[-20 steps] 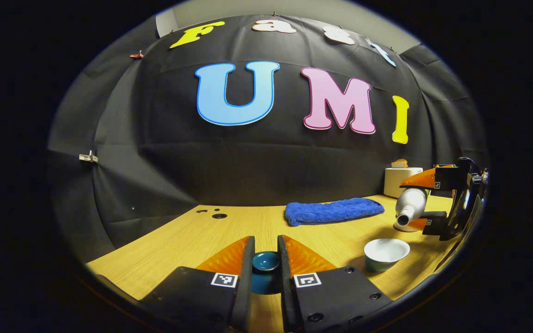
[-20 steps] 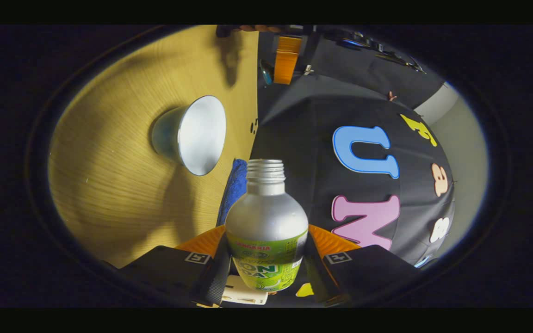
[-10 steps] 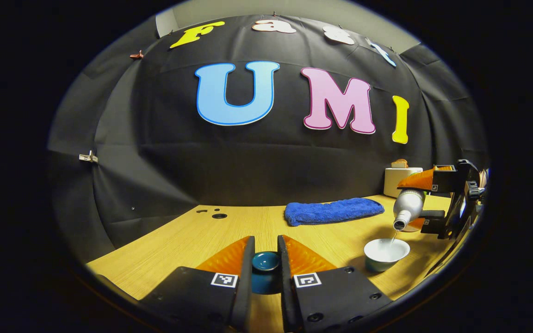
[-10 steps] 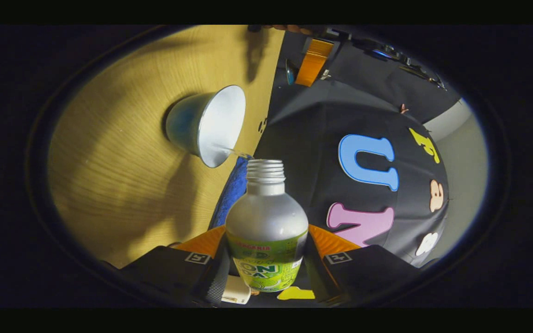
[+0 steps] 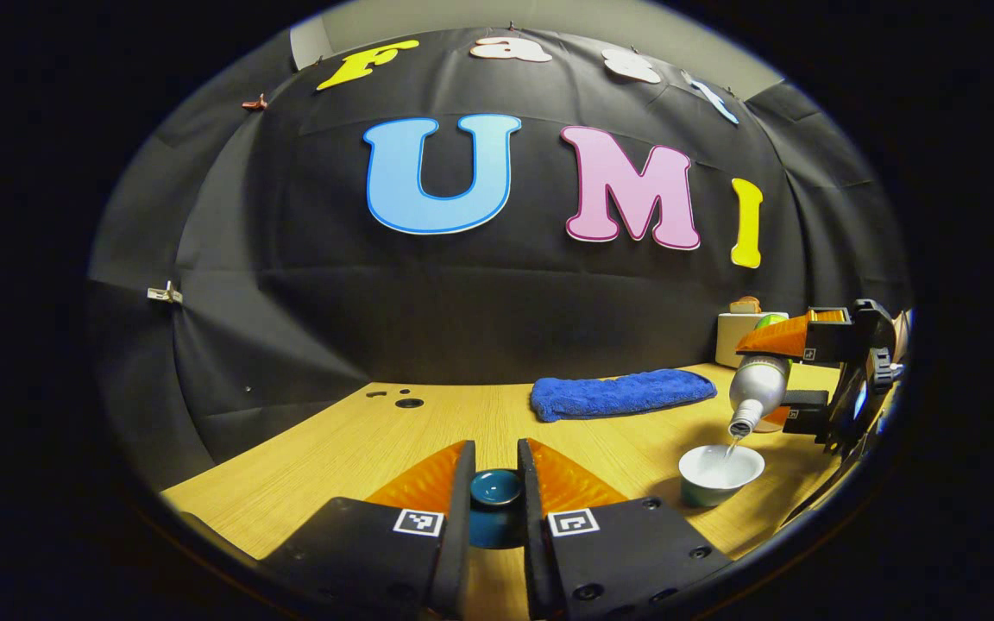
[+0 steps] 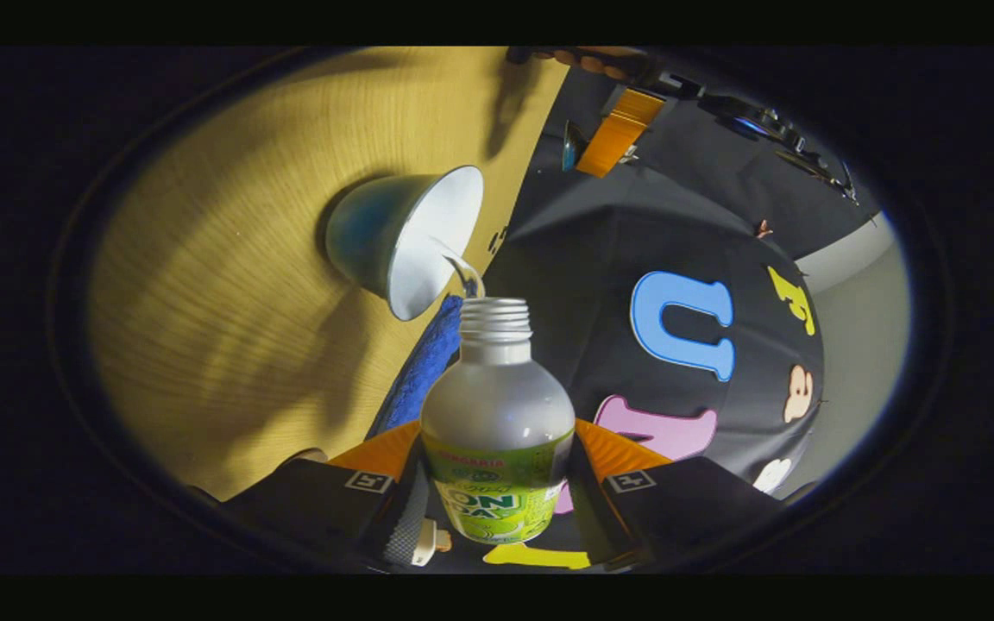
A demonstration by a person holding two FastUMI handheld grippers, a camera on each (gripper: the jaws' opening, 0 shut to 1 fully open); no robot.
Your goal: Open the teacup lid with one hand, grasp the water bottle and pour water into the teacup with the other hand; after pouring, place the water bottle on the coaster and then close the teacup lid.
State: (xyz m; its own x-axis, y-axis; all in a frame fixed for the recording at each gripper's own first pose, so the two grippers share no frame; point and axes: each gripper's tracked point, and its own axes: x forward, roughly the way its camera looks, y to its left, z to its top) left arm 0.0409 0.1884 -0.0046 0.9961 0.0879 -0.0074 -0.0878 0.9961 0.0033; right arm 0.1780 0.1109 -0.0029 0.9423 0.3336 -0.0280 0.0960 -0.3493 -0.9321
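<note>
The blue-green teacup (image 5: 720, 474) stands uncovered on the wooden table (image 5: 376, 448), its white inside showing; the right gripper view has this teacup (image 6: 402, 241) tipped sideways. My right gripper (image 6: 497, 483) is shut on the silver water bottle (image 6: 497, 431) with a green label. The bottle (image 5: 756, 388) is tilted mouth-down over the cup and a thin stream of water (image 6: 467, 274) runs into it. My left gripper (image 5: 495, 492) is shut on the dark teal lid (image 5: 495, 488), held low over the table to the cup's left. A round coaster (image 5: 773, 420) peeks out behind the bottle.
A folded blue towel (image 5: 622, 392) lies at the back of the table. A white toaster (image 5: 743, 336) with bread in it stands in the far right corner. Small dark holes (image 5: 406, 401) mark the tabletop at back left.
The right gripper has tipped the bottle further, mouth down and closer to the cup, and water has begun to stream in. The left gripper and lid have stayed still.
</note>
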